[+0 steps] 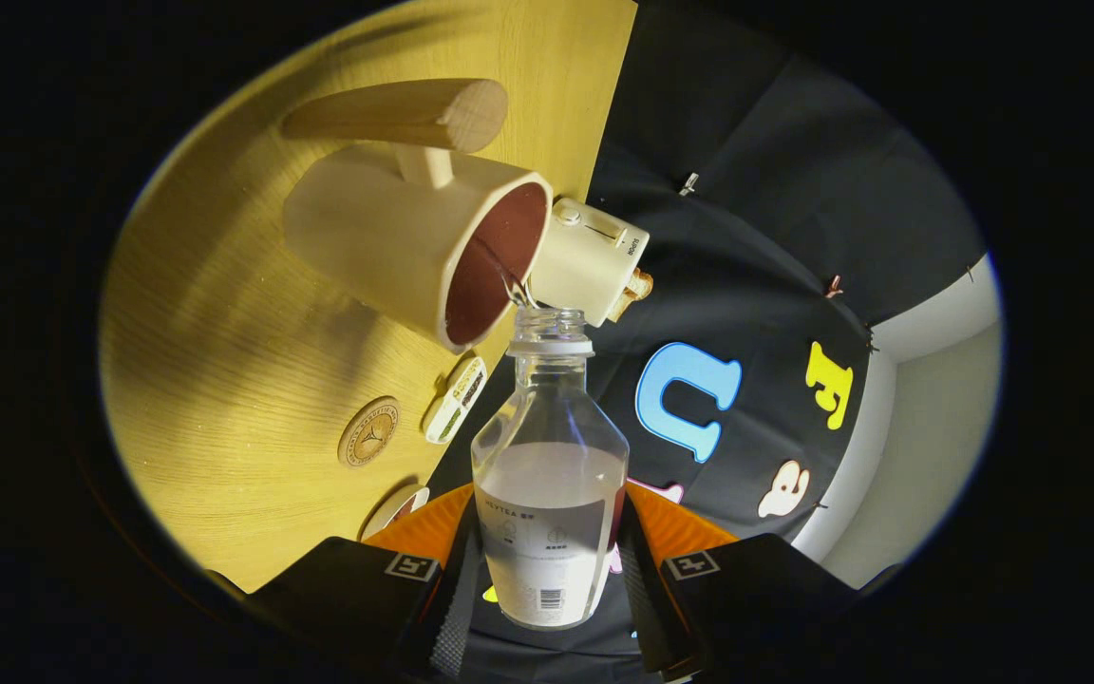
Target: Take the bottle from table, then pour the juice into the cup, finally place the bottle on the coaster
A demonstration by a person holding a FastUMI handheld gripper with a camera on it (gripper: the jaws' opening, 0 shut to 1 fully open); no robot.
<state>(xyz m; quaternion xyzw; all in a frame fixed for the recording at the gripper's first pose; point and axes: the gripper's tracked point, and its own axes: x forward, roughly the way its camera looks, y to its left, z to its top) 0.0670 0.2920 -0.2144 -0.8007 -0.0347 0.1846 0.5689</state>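
Gripper point(550, 570) clamps bottle point(550, 475) between its fingers, mouth at cup point(433, 252)

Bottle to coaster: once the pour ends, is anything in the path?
Nothing visible stands between them. The hand-held gripper clamps the bottle pouring into the cup; the coaster lies bare beside a small packet.

You're working over a light wooden table point(224, 380) under warm yellow light — behind it hangs the booth's black cloth wall point(775, 237), with a pale wall point(927, 427) beyond its edge.
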